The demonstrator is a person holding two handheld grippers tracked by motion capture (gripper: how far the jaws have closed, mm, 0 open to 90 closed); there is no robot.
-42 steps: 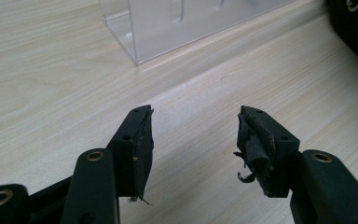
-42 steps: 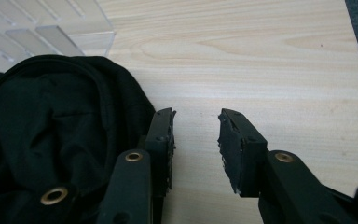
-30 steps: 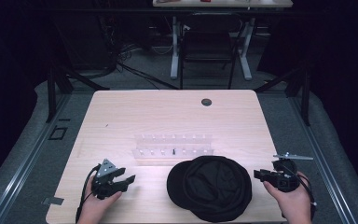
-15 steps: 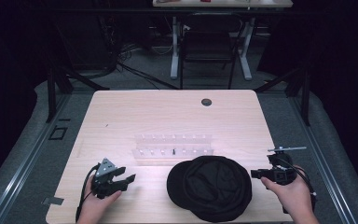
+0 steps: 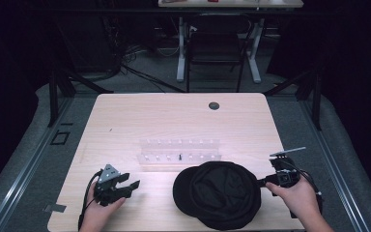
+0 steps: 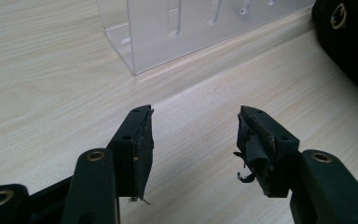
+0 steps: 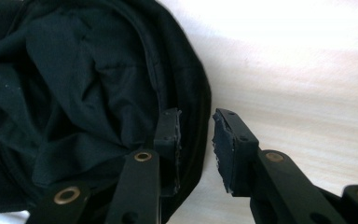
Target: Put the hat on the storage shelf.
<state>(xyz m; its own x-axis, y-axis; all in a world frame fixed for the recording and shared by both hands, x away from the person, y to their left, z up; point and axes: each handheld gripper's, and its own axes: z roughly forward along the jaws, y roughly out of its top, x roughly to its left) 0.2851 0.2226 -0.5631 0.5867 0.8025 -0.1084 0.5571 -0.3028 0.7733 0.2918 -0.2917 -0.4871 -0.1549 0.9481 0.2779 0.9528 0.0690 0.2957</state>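
Observation:
A black cap (image 5: 220,193) lies upside down near the table's front edge, its lining (image 7: 74,84) facing up. My right gripper (image 5: 263,182) is at the cap's right side. In the right gripper view it (image 7: 196,114) is open with a narrow gap: one jaw is over the inside of the cap, the other over bare wood, and the rim runs between them unclamped. My left gripper (image 5: 129,182) rests low at the front left, well clear of the cap. It (image 6: 196,112) is open wide with nothing between its jaws, and the cap's edge (image 6: 349,32) shows at the far right.
A clear acrylic rack (image 5: 179,150) with small pegs stands at the table's middle, just behind the cap, and its corner (image 6: 182,28) is ahead of my left gripper. A dark cable hole (image 5: 214,105) sits near the wooden table's (image 5: 140,116) far edge.
My right gripper has moved left to the cap, and its jaws now straddle the rim. The left gripper has stayed put.

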